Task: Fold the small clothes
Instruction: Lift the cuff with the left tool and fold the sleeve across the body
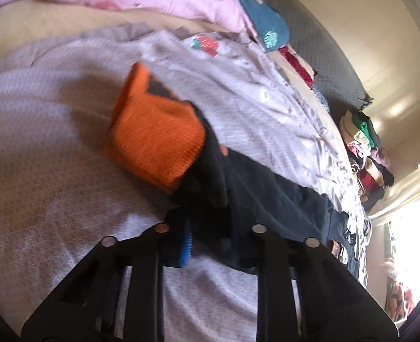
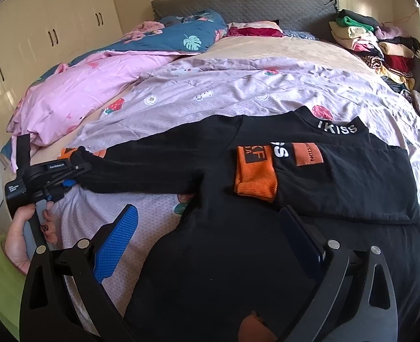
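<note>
A black long-sleeved top point(image 2: 267, 256) with orange patches lies spread on the lilac bedcover point(image 2: 210, 99). One sleeve is folded across its chest, ending in an orange cuff point(image 2: 255, 179). The other sleeve point(image 2: 141, 171) stretches out to the left, where my left gripper point(image 2: 74, 171) is shut on it near its end. In the left wrist view that gripper point(image 1: 207, 239) pinches the black sleeve point(image 1: 238, 188), and its orange cuff point(image 1: 152, 134) sticks out beyond the fingertips. My right gripper point(image 2: 210, 236) stands open above the top's lower body, holding nothing.
A pink quilt point(image 2: 75, 97) and a blue leaf-print quilt point(image 2: 175, 37) are bunched at the far left of the bed. A stack of folded clothes point(image 2: 375, 45) sits at the back right by the grey headboard point(image 2: 238, 2). A hand in a green sleeve point(image 2: 18, 245) holds the left gripper.
</note>
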`<state>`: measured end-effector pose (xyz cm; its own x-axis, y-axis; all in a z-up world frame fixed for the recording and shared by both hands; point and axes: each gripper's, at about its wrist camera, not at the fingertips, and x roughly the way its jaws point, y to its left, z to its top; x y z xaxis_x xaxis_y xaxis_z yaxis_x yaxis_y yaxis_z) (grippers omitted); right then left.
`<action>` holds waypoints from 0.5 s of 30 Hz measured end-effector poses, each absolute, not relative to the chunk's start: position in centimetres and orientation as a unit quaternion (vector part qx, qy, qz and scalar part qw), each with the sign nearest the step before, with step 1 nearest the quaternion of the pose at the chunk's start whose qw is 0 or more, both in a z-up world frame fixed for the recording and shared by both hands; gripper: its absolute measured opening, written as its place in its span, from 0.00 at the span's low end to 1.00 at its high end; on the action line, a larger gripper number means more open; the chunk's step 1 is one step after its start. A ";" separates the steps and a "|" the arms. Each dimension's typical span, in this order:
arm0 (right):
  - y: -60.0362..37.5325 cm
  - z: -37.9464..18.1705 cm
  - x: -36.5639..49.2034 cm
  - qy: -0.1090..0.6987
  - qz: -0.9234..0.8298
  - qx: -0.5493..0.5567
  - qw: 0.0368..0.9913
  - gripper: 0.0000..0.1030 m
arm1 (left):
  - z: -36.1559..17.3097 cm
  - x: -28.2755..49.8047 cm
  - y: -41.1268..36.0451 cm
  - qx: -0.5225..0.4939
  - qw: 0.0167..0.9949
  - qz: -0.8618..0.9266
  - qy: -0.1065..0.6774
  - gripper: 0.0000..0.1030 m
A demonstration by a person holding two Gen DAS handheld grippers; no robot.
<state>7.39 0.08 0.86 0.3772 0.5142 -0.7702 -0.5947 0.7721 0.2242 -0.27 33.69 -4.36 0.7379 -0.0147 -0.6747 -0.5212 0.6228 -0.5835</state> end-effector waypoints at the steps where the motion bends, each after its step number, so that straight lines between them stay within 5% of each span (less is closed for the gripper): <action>1: -0.2 0.9 7.4 0.447 0.334 -0.042 0.829 0.96 | -3.8 -0.2 33.5 -0.404 0.842 0.148 0.324 0.10; 15: -4.4 2.0 8.6 0.436 0.301 0.001 0.848 0.96 | 1.9 1.8 29.1 -0.364 0.881 0.091 0.288 0.06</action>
